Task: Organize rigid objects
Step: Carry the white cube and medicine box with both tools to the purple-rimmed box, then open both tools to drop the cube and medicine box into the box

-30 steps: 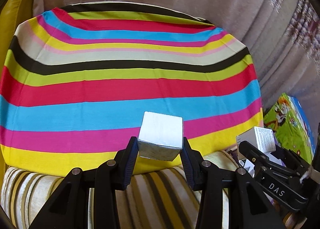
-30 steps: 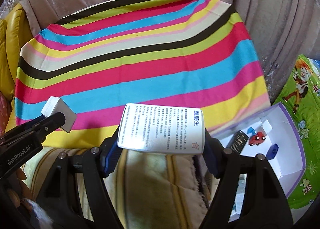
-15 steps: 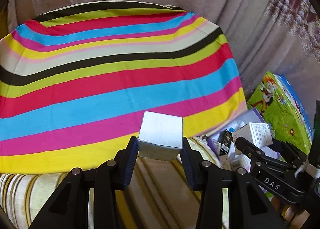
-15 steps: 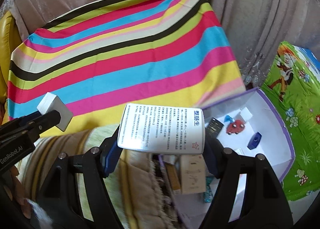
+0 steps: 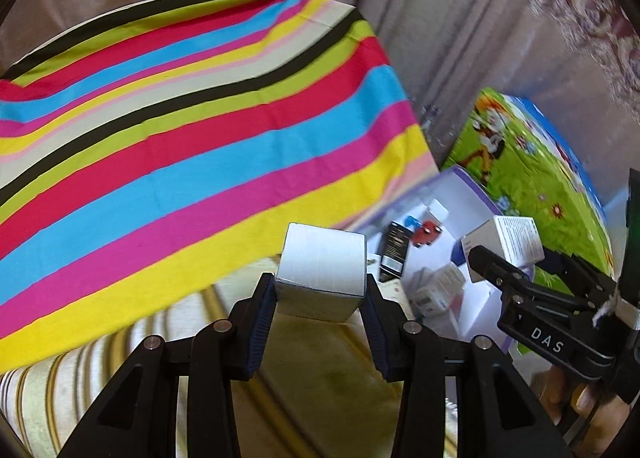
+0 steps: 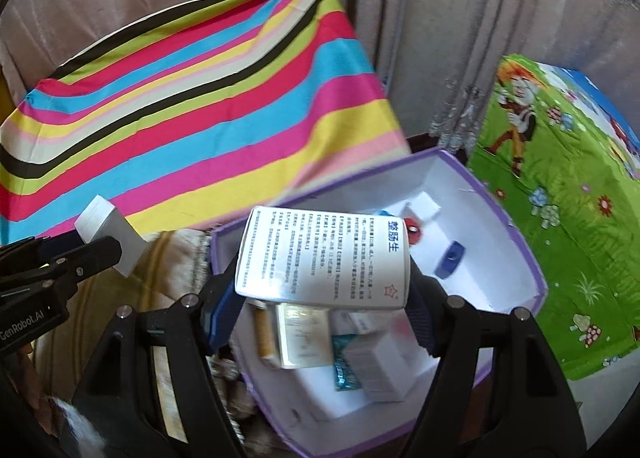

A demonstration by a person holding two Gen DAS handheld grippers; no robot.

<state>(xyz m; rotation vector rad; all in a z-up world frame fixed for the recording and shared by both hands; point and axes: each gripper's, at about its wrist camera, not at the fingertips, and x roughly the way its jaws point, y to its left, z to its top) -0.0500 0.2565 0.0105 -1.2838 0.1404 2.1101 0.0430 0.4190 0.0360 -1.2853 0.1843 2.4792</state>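
My left gripper (image 5: 320, 292) is shut on a small white cube box (image 5: 322, 270), held in the air over the striped sofa edge. It also shows at the left of the right wrist view (image 6: 108, 232). My right gripper (image 6: 324, 300) is shut on a white printed box (image 6: 324, 258), held above the open purple-rimmed white storage box (image 6: 520, 254). That storage box (image 5: 472, 193) holds several small boxes, a red toy car (image 5: 428, 232) and a blue piece (image 6: 450, 258).
A bright striped cloth (image 6: 192, 105) covers the surface behind. A green cartoon-print box (image 6: 560, 177) stands to the right of the storage box. Beige curtains (image 6: 420, 17) hang at the back. A striped cushion (image 5: 120, 358) lies below the left gripper.
Both grippers have swung right with their boxes. The storage box has come further into both views, and the right gripper's box is now over it.
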